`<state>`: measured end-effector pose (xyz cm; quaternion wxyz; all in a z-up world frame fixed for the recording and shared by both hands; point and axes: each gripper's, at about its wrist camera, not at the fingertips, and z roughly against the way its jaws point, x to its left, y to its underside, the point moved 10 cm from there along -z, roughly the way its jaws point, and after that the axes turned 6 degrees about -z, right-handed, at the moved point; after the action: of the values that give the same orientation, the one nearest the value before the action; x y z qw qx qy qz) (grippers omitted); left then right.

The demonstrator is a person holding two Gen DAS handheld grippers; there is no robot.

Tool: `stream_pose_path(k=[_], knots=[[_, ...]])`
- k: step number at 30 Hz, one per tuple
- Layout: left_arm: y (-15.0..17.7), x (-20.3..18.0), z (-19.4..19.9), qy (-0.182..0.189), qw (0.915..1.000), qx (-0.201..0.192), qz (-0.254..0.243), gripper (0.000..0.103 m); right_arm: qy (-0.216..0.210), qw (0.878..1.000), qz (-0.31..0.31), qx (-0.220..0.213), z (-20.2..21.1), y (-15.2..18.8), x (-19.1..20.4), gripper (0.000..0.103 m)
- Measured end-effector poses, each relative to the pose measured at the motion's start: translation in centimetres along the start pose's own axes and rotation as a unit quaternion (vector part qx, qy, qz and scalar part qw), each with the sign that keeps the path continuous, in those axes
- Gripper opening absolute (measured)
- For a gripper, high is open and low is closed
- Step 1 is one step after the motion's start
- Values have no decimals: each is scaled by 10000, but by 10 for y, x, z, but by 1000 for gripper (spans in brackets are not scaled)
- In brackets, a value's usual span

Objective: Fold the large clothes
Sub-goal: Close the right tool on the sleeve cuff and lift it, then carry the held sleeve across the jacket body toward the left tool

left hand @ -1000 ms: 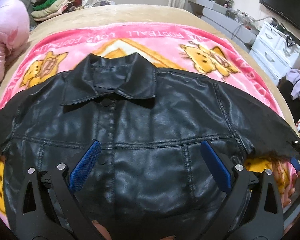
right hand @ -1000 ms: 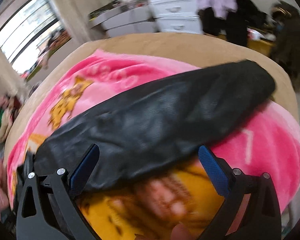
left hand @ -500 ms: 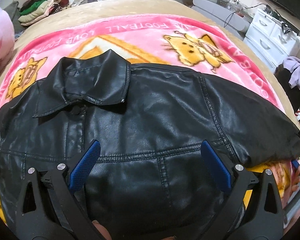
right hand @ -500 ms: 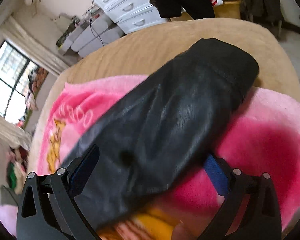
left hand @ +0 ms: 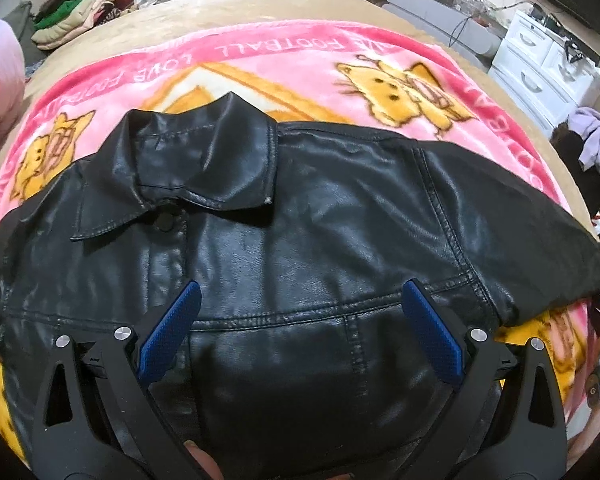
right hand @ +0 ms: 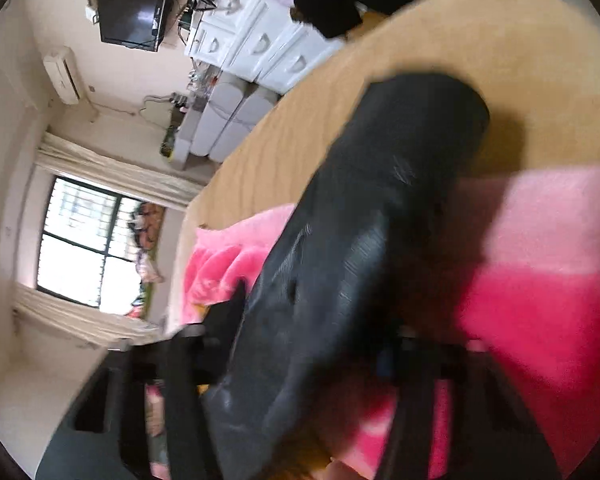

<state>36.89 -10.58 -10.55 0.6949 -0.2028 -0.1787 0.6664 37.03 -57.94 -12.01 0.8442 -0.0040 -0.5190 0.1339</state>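
Between the blue pads of the left gripper lay the chest of a black leather jacket, spread front-up and buttoned on a pink blanket over the bed. That claw stood wide, hovering just above the front panel with nothing pinched; the collar sat beyond its tips and a little to the left, and the long sleeve ran off to its right.

Over at the right gripper the view was smeared, but the sleeve passed straight between its two fingers, the cuff lying ahead of them on the tan bedcover. Those jaws were closing around the sleeve; whether the pads already pressed on it I could not tell through the blur.

The jacket looked heavy and fairly stiff, with a slick, shiny face, so I judged it would hold broad creases but slide under a light pinch. A hold on the thick sleeve near the cuff, or along a stitched seam, seemed the surest place to carry it across the body.
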Motion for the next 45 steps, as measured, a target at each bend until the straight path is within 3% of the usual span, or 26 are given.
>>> stream_pose_path(k=[2, 4, 12, 18, 27, 31, 37, 41, 45], knots=[[0, 3, 3, 57, 10000, -4, 52, 94, -275, 9993, -45, 253, -8, 7, 5, 18], [0, 8, 6, 66, 9999, -17, 79, 94, -391, 9987, 192, 276, -8, 10, 19, 13], [1, 30, 22, 205, 9994, -48, 277, 94, -1207, 9783, 1684, 10, 25, 36, 112, 12], [-9, 48, 47, 310, 9983, -277, 398, 94, -1315, 9546, 2658, 278, 30, 85, 176, 12], [-13, 82, 75, 729, 9926, -421, 876, 94, -1748, 9061, 3808, 588, 38, 175, 261, 12], [-13, 97, 90, 915, 9889, -563, 1027, 94, -1971, 8777, 4300, 770, 47, 223, 287, 12], [-8, 126, 113, 1058, 9831, -789, 1265, 94, -2277, 8366, 4840, 1178, 54, 293, 301, 12], [-1, 150, 125, 1025, 9808, -907, 1386, 94, -2422, 8071, 5146, 1586, 60, 343, 294, 12], [9, 171, 128, 955, 9792, -926, 1530, 94, -2392, 7862, 5335, 2003, 60, 397, 280, 12]])
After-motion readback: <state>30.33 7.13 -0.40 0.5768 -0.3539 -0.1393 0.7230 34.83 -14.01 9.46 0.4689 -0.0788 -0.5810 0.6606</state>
